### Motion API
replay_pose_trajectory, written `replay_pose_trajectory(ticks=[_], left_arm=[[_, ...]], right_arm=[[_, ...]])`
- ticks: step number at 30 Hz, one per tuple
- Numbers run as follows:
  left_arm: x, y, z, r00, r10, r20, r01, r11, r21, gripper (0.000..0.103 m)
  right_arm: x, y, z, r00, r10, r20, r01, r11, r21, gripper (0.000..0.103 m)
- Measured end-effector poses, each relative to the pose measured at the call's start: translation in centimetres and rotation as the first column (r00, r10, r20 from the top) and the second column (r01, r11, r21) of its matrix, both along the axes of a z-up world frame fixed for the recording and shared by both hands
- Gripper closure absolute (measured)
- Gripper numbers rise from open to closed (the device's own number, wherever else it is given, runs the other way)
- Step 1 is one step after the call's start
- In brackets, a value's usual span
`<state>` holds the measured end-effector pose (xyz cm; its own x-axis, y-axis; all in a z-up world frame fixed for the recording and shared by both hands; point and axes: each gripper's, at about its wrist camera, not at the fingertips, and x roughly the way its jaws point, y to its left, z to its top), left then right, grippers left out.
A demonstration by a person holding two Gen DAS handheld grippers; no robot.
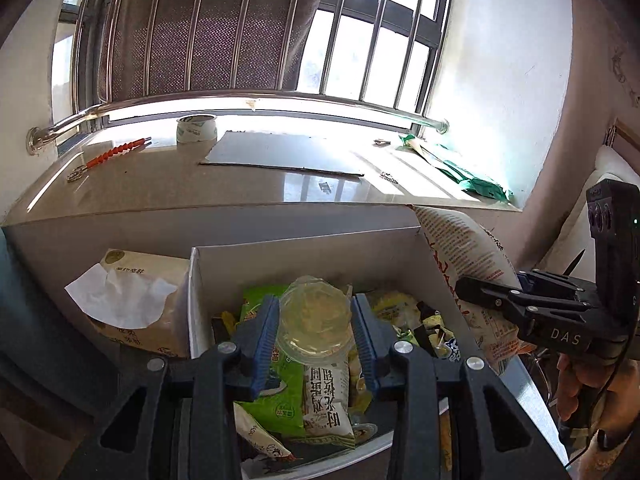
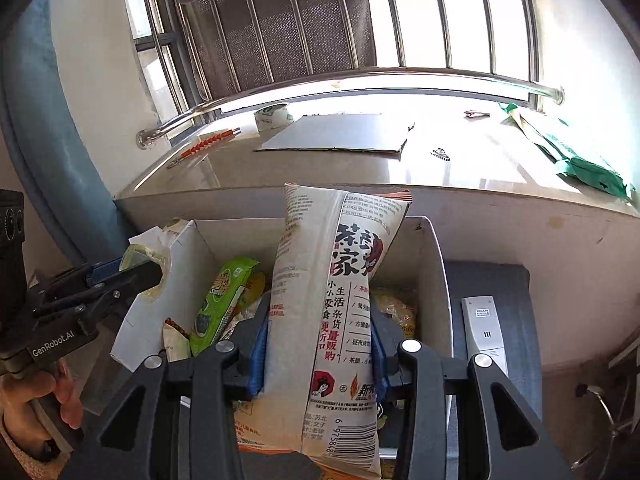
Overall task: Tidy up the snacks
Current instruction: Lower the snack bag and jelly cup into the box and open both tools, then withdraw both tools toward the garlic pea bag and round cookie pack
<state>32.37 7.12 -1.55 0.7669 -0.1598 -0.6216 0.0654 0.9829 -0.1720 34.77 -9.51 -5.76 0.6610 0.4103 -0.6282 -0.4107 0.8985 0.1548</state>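
The left gripper (image 1: pixel 315 322) holds a clear cup (image 1: pixel 314 316) of pale jelly, its blue pads (image 1: pixel 264 330) pressed to the cup's two sides, above an open white box (image 1: pixel 304 256) full of snack packets. Beneath the cup lie a green packet (image 1: pixel 276 396) and a white packet (image 1: pixel 328 400) with black print, among smaller yellow and dark wrappers. The right gripper (image 2: pixel 318 344) is clamped on a tall white bag (image 2: pixel 332 312) printed in black and red, held upright with its top above the box's far wall (a barcode shows near its lower end). In the left view that bag leans over the box's right wall, pinched in the black fingers (image 1: pixel 486 294) coming in from the right, with a hand (image 1: pixel 580 384) on the handle below. In the right view the other gripper appears at the left edge, the cup just visible between its tips, over the box's left wall. A tissue pack (image 1: pixel 136 300) sits just left of the box, touching it. A remote (image 2: pixel 484 332) lies on a grey surface just right of the box. Behind the box a ledge (image 1: pixel 180 184) carries a tape roll (image 1: pixel 196 128), a grey board (image 1: pixel 284 154), a red-handled tool (image 1: pixel 112 156) and green bags (image 1: pixel 460 168) at the far right, below a barred window (image 1: pixel 248 32).
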Motion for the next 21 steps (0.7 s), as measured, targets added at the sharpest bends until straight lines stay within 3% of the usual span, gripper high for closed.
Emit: replay_pose_trajectory(ticks=[1,2,3,7,13,21], left_arm=[[0.3,0.2,-0.4,1.0,-0.004,-0.026,0.004,1.0,-0.009,0.044],[0.2,0.5,-0.7,0.999,0.006,-0.038,-0.007,1.0,-0.023,0.014],[0.0,0.9,-0.7,0.999,0.021,-0.032,-0.022,0.999,-0.035,0.001],[-1.0,1.9,0.0,0.999,0.04,-0.02,-0.041,0.997,-0.063,0.0],[-3.2,1.3,1.5,0.999,0.031,0.011,-0.031,0.999,-0.02,0.0],[-10.7,-0.6,3.1,0.992,-0.024,0.121,0.025,1.0,-0.013,0.0]], right_arm=[[0.5,-0.1,-0.1,1.0,-0.003,-0.015,0.003,1.0,0.002,0.043],[1.0,-0.3,-0.2,0.999,-0.018,-0.034,0.018,1.0,0.01,0.013],[1.2,-0.5,-0.3,0.998,-0.03,-0.048,0.031,0.999,0.022,0.0],[-0.2,-0.9,0.2,0.999,-0.037,0.004,0.037,0.999,0.039,0.0],[-3.0,-1.0,1.3,0.999,-0.018,0.044,0.016,0.999,0.046,0.0],[-12.0,-2.8,1.0,0.993,0.049,0.108,-0.057,0.996,0.067,0.0]])
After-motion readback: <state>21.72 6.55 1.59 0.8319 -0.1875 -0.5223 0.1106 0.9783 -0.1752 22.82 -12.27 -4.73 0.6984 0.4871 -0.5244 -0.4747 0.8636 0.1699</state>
